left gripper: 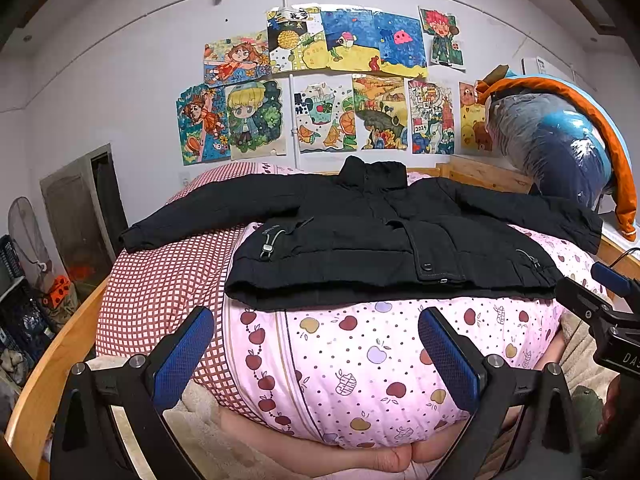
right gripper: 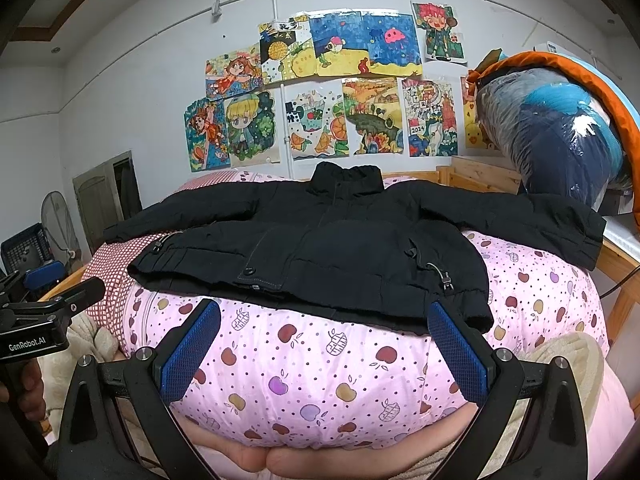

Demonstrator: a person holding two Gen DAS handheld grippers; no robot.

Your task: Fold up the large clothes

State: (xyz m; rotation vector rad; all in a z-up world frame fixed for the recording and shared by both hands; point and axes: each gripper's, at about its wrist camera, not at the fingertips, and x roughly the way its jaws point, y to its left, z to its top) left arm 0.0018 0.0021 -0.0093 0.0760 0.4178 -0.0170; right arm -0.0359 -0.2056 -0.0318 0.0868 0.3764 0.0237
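Up on the bed, a black jacket [left gripper: 360, 236] lies spread front-up across the pink apple-print quilt [left gripper: 360, 360], collar at twelve o'clock toward the wall of drawings [left gripper: 320, 88], both sleeves flung out toward nine and three. Nothing folded yet, by the look of it.

Left gripper [left gripper: 316, 356] hangs short of the hem, jaws wide apart, nothing between the blue pads. Right gripper [right gripper: 324, 356] is the same story, spread open and empty, though its three o'clock finger sits just at the jacket's near corner.

Now the risks. That quilt is a soft rounded mound, so a pinch at the hem could easily gather quilt fabric along with the jacket and drag the bedding up. The jacket looks padded and bulky; a shallow bite may catch only the top layer, and the front would peel away from the back and spoil the fold line.

Watch the sleeve at three o'clock: its cuff [right gripper: 592, 248] reaches the quilt's edge by the wooden bed frame [right gripper: 616, 256], and a tug on the body could pull it over the side. The drawcord toggles [right gripper: 446, 280] near the hem could snag a finger too.

Bare feet [right gripper: 260, 460] show at six o'clock, under the quilt's near edge, so the mound itself may shift mid-fold.
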